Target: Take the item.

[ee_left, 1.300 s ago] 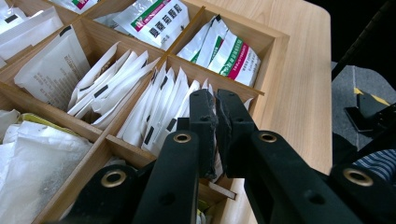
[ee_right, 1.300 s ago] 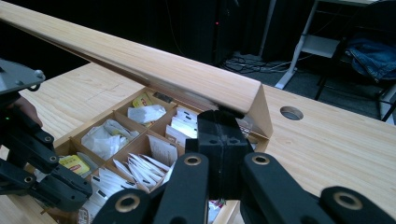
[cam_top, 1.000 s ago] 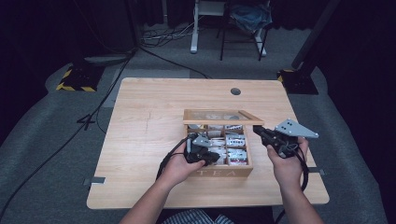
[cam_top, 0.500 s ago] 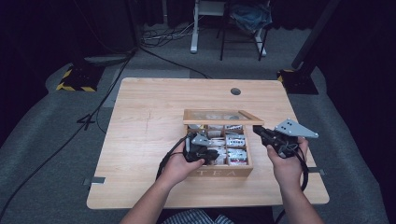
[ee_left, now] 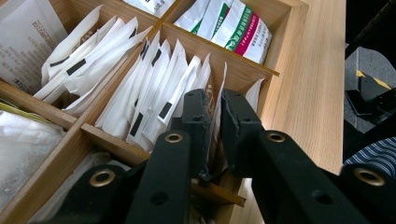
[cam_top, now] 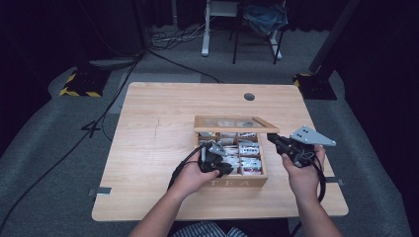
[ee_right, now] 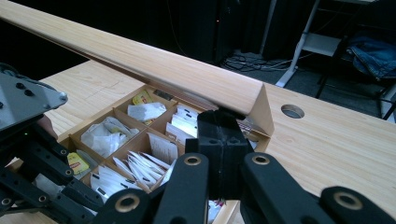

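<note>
in the tea box (cam_top: 232, 182), left tongs (ee_left: 215, 105) pinch a sachet (ee_left: 217, 100); right tongs (ee_right: 219, 128), pressed together, prop its lid (ee_right: 154, 63).

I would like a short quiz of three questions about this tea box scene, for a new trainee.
1. True or false: the left gripper has a white tea sachet between its jaws.
2. What holds up the lid of the wooden tea box? A) a hinge stop B) the right gripper C) a bare hand
3. Which word is printed on the front wall of the box?

Key:
1. True; the sachet stands pinched in the compartment of the box.
2. B; its shut jaws sit under the lid edge.
3. TEA.
</note>
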`<state>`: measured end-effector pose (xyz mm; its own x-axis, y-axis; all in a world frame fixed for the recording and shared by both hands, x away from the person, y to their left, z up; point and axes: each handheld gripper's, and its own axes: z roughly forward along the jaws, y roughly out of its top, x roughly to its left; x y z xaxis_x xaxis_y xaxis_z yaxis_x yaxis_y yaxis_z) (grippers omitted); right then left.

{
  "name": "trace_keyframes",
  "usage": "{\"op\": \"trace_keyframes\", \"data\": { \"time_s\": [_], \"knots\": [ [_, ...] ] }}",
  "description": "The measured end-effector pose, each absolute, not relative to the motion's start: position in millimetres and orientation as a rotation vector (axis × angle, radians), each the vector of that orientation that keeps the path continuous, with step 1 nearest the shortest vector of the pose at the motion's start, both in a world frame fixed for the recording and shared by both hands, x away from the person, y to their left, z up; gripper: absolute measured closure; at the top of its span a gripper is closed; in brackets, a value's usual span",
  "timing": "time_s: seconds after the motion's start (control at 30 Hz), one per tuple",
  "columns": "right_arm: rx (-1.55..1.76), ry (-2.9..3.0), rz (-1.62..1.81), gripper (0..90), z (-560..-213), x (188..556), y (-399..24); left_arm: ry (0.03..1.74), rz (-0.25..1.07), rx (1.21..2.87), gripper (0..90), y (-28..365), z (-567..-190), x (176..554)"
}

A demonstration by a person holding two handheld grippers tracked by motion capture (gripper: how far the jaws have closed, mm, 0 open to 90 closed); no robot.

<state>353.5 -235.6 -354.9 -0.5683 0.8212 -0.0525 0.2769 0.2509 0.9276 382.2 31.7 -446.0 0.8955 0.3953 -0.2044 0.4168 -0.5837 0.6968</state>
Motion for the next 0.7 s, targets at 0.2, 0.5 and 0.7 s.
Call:
{"op": "trace_keyframes", "data": {
  "time_s": [0.2, 0.5, 0.7],
  "knots": [
    [0.995, 1.984, 1.304, 90.0, -355, 353, -235, 0.544, -0.031, 2.264, 89.8, 31, -445, 380],
    [0.994, 1.983, 1.305, 90.0, -355, 354, -236, 0.509, 0.068, 2.175, 90.0, 40, -430, 375],
    [0.991, 1.982, 1.302, 90.0, -355, 354, -235, 0.502, 0.114, 2.118, 90.0, 44, -422, 371]
  ]
}}
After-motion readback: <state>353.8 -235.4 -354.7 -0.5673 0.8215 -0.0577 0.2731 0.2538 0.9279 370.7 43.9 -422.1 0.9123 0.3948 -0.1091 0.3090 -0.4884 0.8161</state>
